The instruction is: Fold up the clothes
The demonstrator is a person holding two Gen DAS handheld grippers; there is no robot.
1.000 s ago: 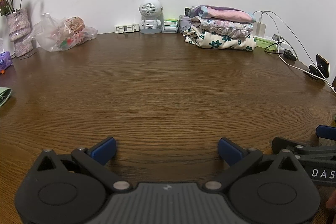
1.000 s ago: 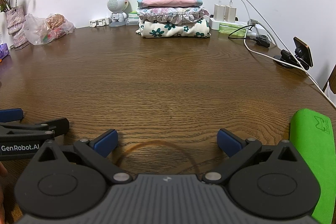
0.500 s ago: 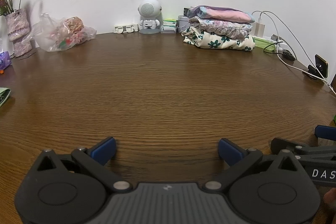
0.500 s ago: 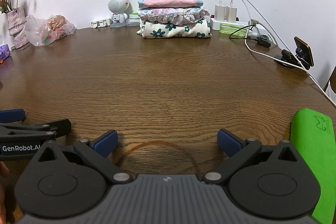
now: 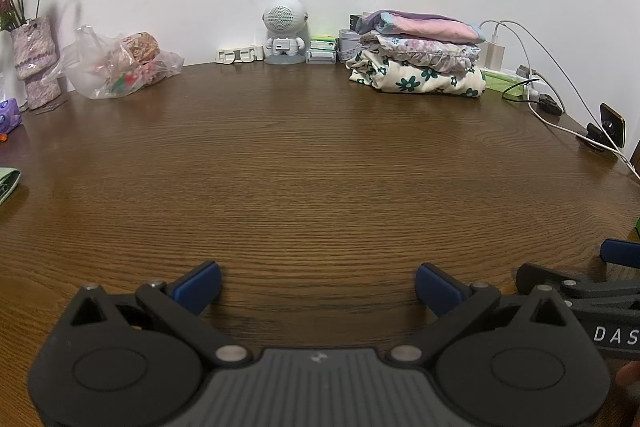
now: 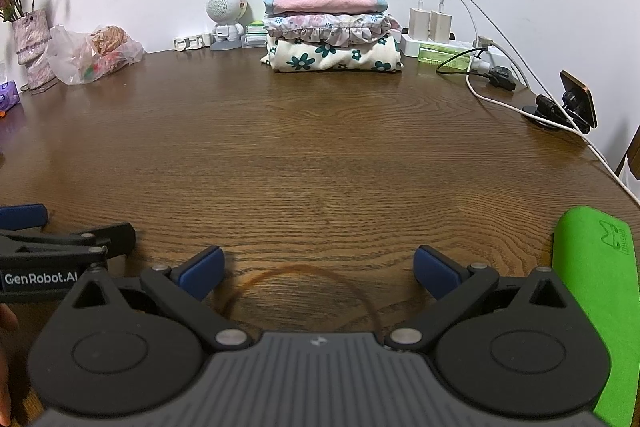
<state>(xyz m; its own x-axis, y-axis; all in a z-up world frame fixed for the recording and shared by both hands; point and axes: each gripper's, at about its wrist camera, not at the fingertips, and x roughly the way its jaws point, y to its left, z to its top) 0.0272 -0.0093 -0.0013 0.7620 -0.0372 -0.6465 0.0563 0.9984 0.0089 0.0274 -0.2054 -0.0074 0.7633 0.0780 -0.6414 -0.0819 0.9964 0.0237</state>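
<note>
1. Since a second ago almost nothing is moving: both views are drifting slightly, the stack (image 6: 331, 29) is sitting a touch differently in frame, and I'm still hovering low over the table (image 5: 320, 167).
2. I'm holding the left gripper (image 5: 318, 287) spread wide with nothing between the pads. Same for the right gripper (image 6: 318, 273): spread, empty.
3. The two are sitting side by side at the near edge. The right one is showing at the right border of the left view, the left one at the left border of the right view.
4. The clothes are lying as a folded stack of three at the far edge against the wall, well apart from both grippers. Long axis is running left-right, parallel to the wall.
5. From the left gripper the stack is lying ahead and to the right; from the right gripper it's nearly dead ahead. So I'm judging the right hand as better lined up.
6. I'm seeing no unfolded garment on the bare wood in front of me. The green pad (image 6: 596, 291) is lying just right of the right gripper.
7. My read: the folding is looking done, or the next piece is out of frame.
</note>
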